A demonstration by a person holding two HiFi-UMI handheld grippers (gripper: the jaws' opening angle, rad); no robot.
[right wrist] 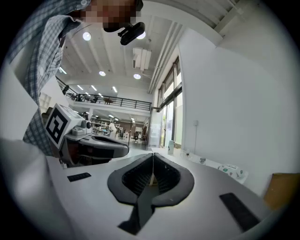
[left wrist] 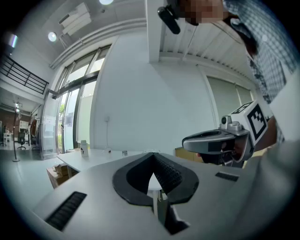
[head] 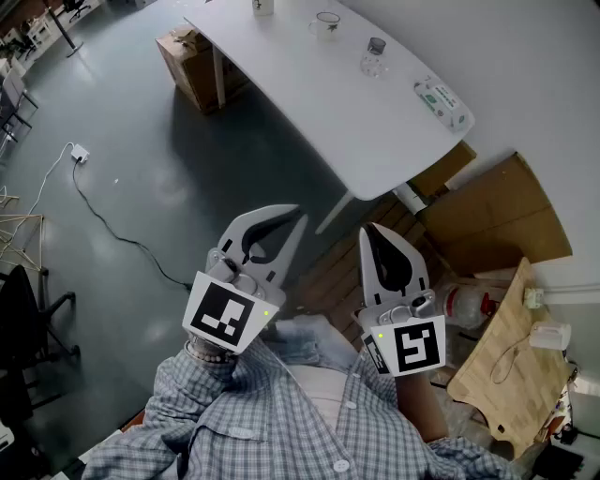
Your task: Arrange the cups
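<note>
Here, closest in, the left gripper [head: 298, 216] and the right gripper [head: 367, 231] are held side by side in front of a checked shirt [head: 281, 422], each with its jaws pressed together on nothing. Beyond them stands a white table [head: 309, 103], well apart from both. On it a glass cup [head: 327, 24] sits near a smaller glass [head: 374, 58], with a green-and-white pack [head: 441, 103] toward the nearer end. A cardboard box [head: 192, 61] rests on the floor beside the table.
</note>
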